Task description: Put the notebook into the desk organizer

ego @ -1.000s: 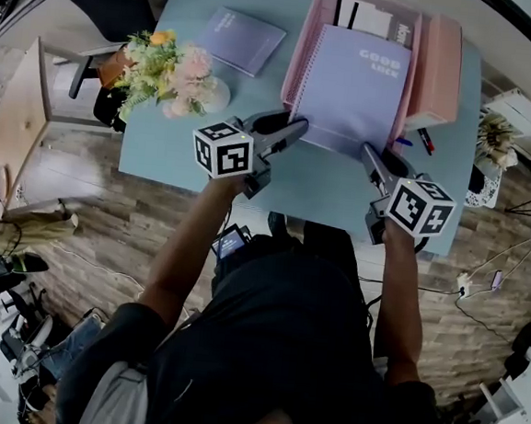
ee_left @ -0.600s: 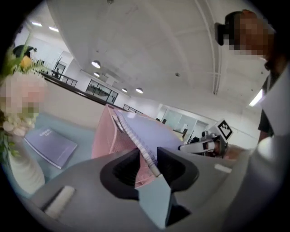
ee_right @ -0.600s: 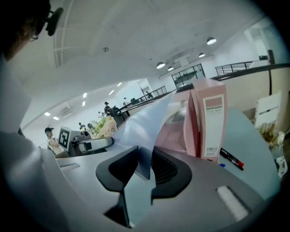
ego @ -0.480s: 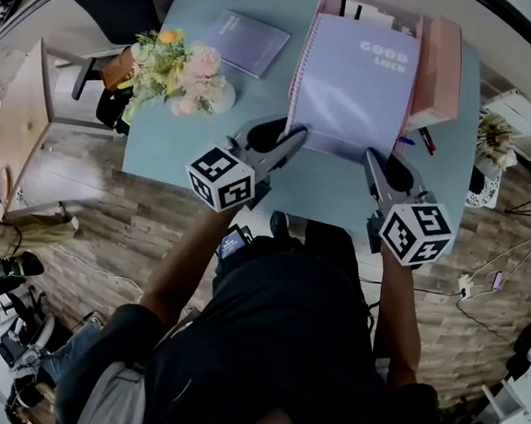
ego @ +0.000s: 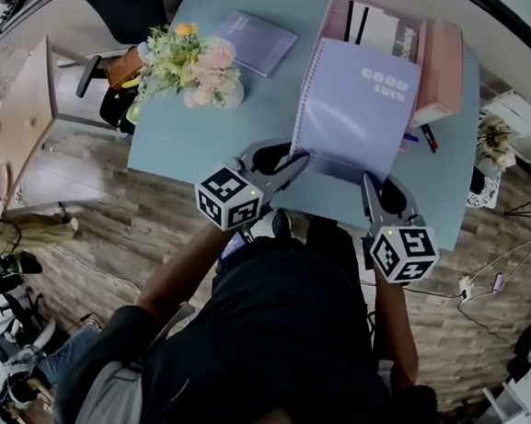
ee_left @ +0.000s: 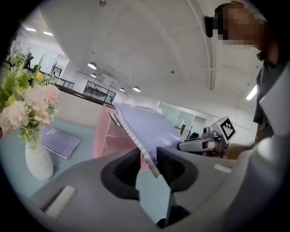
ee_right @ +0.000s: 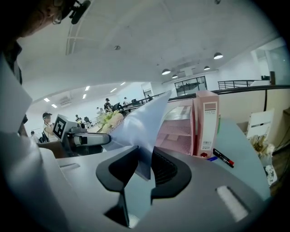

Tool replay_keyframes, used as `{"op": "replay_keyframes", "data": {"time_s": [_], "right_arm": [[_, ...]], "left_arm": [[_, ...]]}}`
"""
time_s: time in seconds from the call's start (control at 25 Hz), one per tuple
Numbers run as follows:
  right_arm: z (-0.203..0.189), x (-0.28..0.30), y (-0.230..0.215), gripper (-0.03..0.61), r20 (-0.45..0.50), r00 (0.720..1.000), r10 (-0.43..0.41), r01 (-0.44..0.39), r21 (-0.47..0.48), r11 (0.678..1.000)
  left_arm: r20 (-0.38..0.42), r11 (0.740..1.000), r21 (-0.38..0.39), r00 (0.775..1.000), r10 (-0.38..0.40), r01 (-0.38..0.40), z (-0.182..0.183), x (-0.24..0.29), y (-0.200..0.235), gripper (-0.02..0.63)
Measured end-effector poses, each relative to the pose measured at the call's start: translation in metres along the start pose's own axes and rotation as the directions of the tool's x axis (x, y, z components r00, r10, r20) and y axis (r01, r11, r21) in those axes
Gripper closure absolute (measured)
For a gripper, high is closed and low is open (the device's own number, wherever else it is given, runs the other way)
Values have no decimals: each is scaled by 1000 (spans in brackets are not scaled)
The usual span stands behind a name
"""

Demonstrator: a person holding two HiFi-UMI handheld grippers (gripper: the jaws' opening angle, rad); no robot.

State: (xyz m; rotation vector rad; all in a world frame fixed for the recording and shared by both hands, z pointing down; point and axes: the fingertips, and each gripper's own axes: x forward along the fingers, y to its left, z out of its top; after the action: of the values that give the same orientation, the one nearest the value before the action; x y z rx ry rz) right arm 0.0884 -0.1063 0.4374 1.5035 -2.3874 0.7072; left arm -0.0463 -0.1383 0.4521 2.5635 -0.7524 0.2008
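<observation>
- Two claws are sharing the notebook (ego: 358,99). The left claw (ego: 293,160) is pinching its near corner on the spiral side, and the right claw (ego: 368,183) is pinching the other near corner.
- The notebook is hanging clear of the bench (ego: 197,145), tilted. Its far edge is reaching over the front of the pink organizer (ego: 330,18).
- Lifting and lining up are looking done, by my reading. Sliding the notebook in and letting go are remaining, since no part of it seems to be resting in a tier yet.
- Papers (ego: 383,25) are already lying in the organizer's top, so the free tiers below are looking like the likelier slot.
- The spiral edge is running just beside the organizer's left wall, leaving little slack for drifting left.
- A pink binder (ego: 441,70) is standing against the organizer's right side, and pens (ego: 426,137) are lying near the notebook's right edge. Both are narrowing the room on that side.
- The bench is offering open room to the left, where the vase (ego: 225,92) and a spare notebook (ego: 257,41) are sitting well apart from the held one.
</observation>
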Motion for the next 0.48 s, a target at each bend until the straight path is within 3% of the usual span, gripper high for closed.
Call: {"op": "replay_keyframes", "data": {"time_s": [0.48], "right_arm": [[-62, -31, 36, 492, -30, 999, 11, -10, 24, 1000]], "left_arm": [[-74, 999, -31, 997, -11, 9, -54, -43, -29, 448]]}}
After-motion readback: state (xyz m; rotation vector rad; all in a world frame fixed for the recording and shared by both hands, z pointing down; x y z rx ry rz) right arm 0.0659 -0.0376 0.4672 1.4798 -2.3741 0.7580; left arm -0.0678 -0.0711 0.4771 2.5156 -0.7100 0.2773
